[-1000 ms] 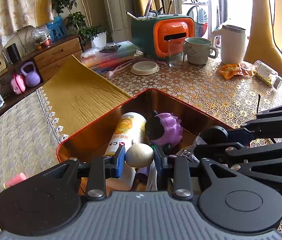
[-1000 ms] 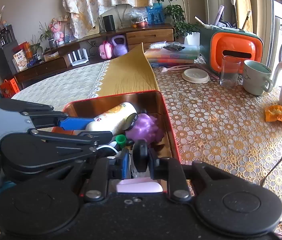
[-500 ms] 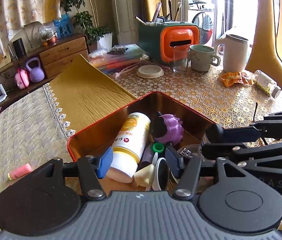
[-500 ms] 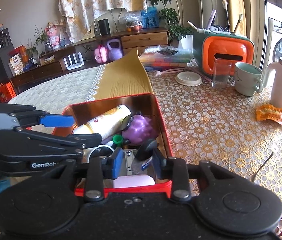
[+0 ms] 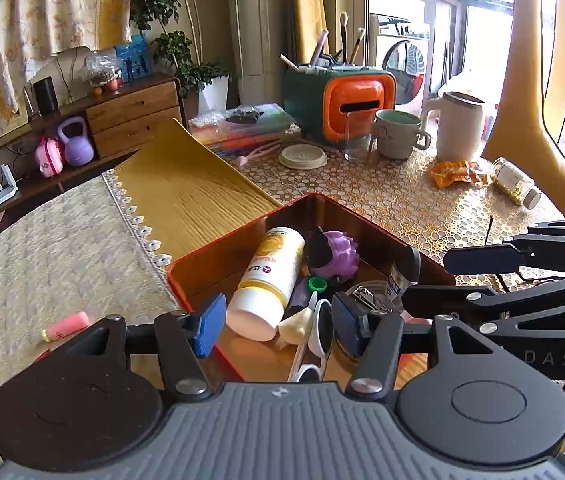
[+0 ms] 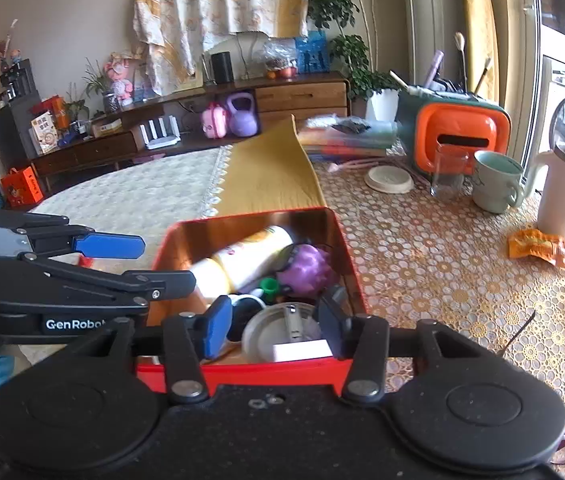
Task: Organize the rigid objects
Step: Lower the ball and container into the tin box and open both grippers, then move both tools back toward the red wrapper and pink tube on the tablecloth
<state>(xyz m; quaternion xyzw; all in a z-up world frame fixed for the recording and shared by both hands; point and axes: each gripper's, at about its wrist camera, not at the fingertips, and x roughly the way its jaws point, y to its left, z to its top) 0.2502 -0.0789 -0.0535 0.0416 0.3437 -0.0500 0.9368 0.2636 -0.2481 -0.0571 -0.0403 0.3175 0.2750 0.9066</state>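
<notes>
The left gripper (image 5: 276, 326) is standing parted after opening, the cream egg (image 5: 295, 327) lying beneath it in the tin (image 5: 218, 258); the right gripper (image 6: 274, 328) is opening, its dark-capped bottle (image 5: 404, 274) lying ahead.

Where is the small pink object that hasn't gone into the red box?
In the left wrist view, the small pink object lies on the cream tablecloth, left of the red box and apart from it.

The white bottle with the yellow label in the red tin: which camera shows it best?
The left wrist view: the white bottle lies sharp and almost whole in the red tin, label readable. The right wrist view shows the bottle motion-blurred, its lower end hidden behind the left tongs.
</notes>
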